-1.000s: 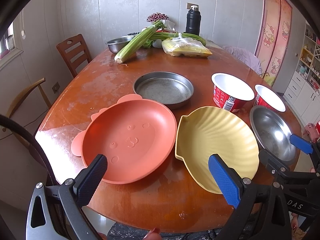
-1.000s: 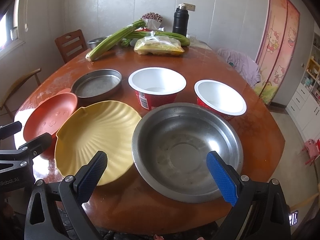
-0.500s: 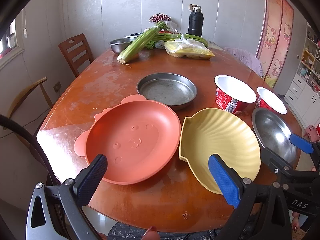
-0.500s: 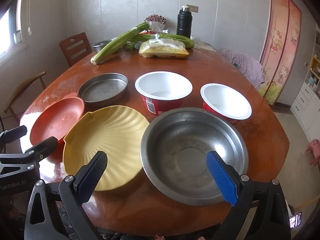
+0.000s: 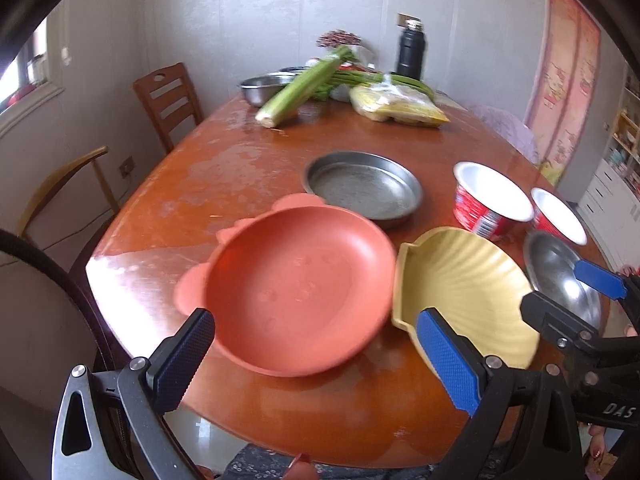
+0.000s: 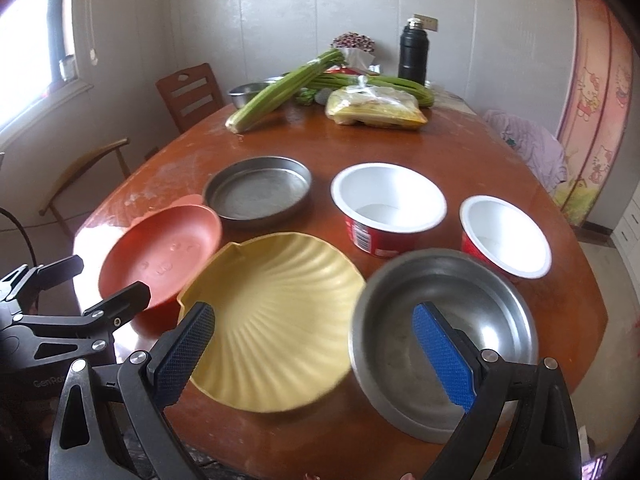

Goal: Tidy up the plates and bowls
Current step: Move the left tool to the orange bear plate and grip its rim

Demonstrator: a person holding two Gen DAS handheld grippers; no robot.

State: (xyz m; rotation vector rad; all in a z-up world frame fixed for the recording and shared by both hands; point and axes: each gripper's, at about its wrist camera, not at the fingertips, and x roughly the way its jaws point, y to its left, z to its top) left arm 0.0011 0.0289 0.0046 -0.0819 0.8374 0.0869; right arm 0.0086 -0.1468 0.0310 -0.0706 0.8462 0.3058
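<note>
An orange bear-shaped plate (image 5: 296,284) (image 6: 160,256) lies near the table's front left. Right of it is a yellow shell-shaped plate (image 5: 468,292) (image 6: 276,320), then a steel bowl (image 6: 444,340) (image 5: 560,272). Behind them stand a shallow steel pan (image 5: 362,188) (image 6: 258,190) and two red-sided cups with white insides (image 6: 388,208) (image 6: 504,236). My left gripper (image 5: 316,356) is open, in front of the orange plate and holding nothing. My right gripper (image 6: 316,352) is open over the gap between yellow plate and steel bowl, also empty.
At the far end of the wooden table (image 5: 192,184) lie celery stalks (image 6: 280,92), a yellow bag (image 6: 376,110), a black flask (image 6: 414,54) and another steel bowl (image 5: 264,90). Two chairs (image 5: 168,96) stand left of the table.
Both views have shifted: the dishes now sit further right and lower in frame, so both grippers moved left and back a little. The jaws stayed open. No dish moved.
</note>
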